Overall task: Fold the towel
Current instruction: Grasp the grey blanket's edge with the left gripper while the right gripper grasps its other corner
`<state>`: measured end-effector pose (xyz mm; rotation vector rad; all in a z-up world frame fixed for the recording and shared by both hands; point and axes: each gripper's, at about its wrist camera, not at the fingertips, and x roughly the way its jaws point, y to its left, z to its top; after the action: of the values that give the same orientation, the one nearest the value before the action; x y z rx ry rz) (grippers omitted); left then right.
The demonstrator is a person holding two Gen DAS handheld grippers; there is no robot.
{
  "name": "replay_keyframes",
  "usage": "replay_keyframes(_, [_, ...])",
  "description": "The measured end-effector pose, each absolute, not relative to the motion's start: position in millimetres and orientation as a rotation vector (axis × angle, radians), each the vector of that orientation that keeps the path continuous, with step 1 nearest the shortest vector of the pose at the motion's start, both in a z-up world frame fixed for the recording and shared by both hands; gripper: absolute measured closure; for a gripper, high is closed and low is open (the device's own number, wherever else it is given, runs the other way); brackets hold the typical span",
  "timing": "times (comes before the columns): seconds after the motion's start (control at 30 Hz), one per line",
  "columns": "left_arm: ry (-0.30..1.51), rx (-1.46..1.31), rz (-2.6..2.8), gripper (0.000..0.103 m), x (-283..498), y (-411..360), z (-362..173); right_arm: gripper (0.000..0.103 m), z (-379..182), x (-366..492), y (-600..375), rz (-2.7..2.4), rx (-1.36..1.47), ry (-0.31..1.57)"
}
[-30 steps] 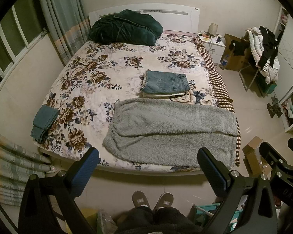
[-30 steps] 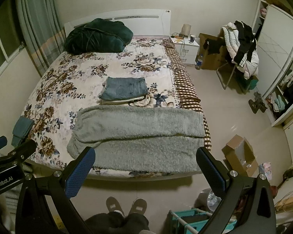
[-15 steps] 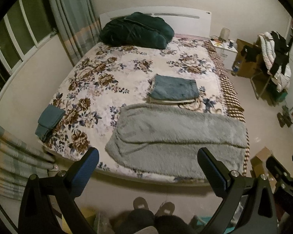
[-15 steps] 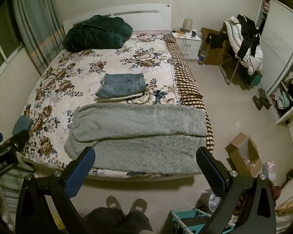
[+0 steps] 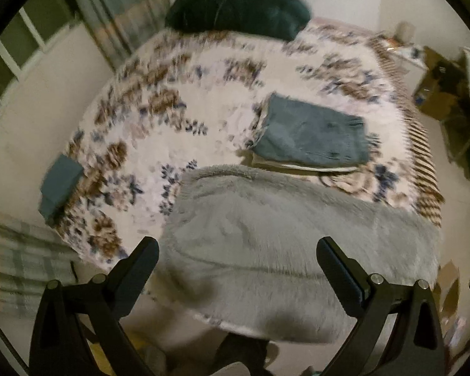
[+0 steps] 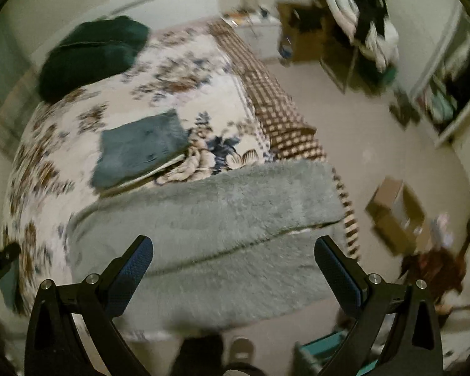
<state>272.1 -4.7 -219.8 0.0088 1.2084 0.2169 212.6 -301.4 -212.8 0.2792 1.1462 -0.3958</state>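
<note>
Both views are showing dim, warm indoor light. Motion blur is smearing the floral bedspread (image 5: 159, 116) and the clutter near the wall (image 6: 360, 22) — the gripper fingers (image 6: 131, 269) are staying sharp. Fisheye bending is curving the edges; black vignette is filling the corners. Soft shadows are falling on the grey towel (image 5: 266, 235).

No lettering, label, brand or number can be read in either wrist view; motion blur smears both pictures, and the dark bar at nine o'clock in the right wrist view shows only illegible pale marks.
</note>
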Motion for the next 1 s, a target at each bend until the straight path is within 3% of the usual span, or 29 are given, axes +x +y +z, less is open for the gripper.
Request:
replay_keyframes(0.13, [1.377, -0.138, 0.342, 0.000, 362.4, 38.3, -317.2, 0.000, -308.9, 297.5, -353.5, -0.486, 0.460, 1.243])
replay_keyframes(0.37, [1.479, -0.405, 0.604, 0.000, 441.1, 124.1, -438.1, 0.000, -480.0, 399.7, -425.5, -0.705, 0.606, 1.369])
replay_keyframes(0.67, [1.581, -0.596, 0.758, 0.001, 495.5, 162.1, -541.6, 0.000, -583.3, 428.5, -462.9, -0.817, 0.788, 1.442])
replay_keyframes(0.73, [1.576, -0.597, 0.768, 0.013, 500.1, 162.5, -547.7, 0.000, -595.7, 430.9, -468.3, -0.830, 0.833, 1.440])
replay_keyframes(0.8, [1.584, -0.565, 0.774, 0.050, 504.6, 159.4, -549.6, 0.002, -606.6, 432.3, -473.8, -0.848, 0.872, 1.432])
replay_keyframes(0.83, [1.586, -0.537, 0.777, 0.057, 506.8, 156.6, -549.8, 0.003, -610.7, 433.5, -476.0, -0.855, 0.887, 1.428])
replay_keyframes(0.93, [1.566, -0.480, 0.776, 0.081, 509.1, 149.2, -546.2, 0.021, -620.3, 434.0, -481.5, -0.883, 0.905, 1.425])
replay_keyframes(1.0, [1.545, -0.465, 0.769, 0.093, 506.7, 146.9, -541.8, 0.049, -619.0, 433.2, -483.7, -0.887, 0.894, 1.411])
